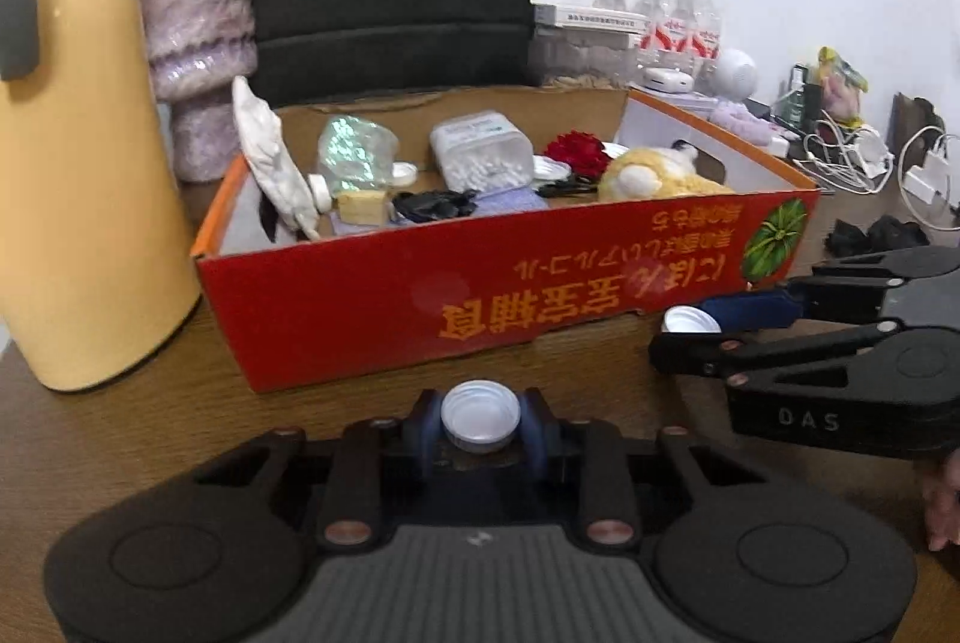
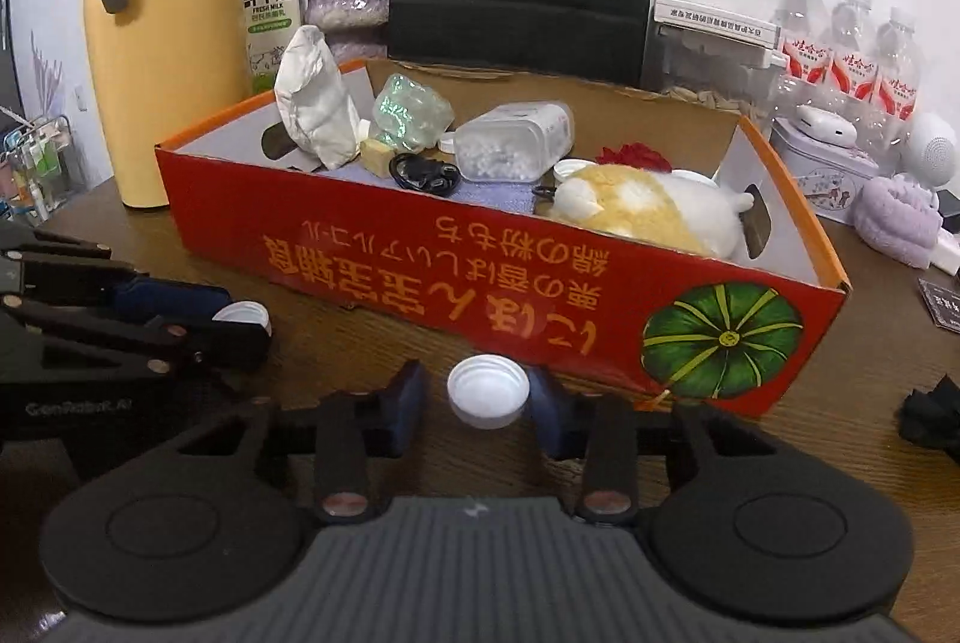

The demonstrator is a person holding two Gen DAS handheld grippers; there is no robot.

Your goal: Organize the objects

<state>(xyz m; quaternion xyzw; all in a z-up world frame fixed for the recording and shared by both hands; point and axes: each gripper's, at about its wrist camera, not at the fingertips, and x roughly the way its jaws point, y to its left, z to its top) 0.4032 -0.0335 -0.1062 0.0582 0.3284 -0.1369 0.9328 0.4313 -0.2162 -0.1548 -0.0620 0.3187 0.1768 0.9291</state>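
Your left gripper [image 1: 480, 430] is clamped on a white bottle cap [image 1: 480, 415]. Your right gripper [image 2: 480, 400] brackets a second white cap [image 2: 489, 391], but its pads look slightly apart from it, so contact cannot be confirmed. Both caps sit just outside the red cardboard box [image 2: 480, 283] at 12 o'clock. The box already holds many items; judge the task mostly done, with these caps and black scraps [image 2: 930, 412] at 3 o'clock remaining.

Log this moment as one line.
left tool: shut on cap | right tool: open around second cap | box: behind both
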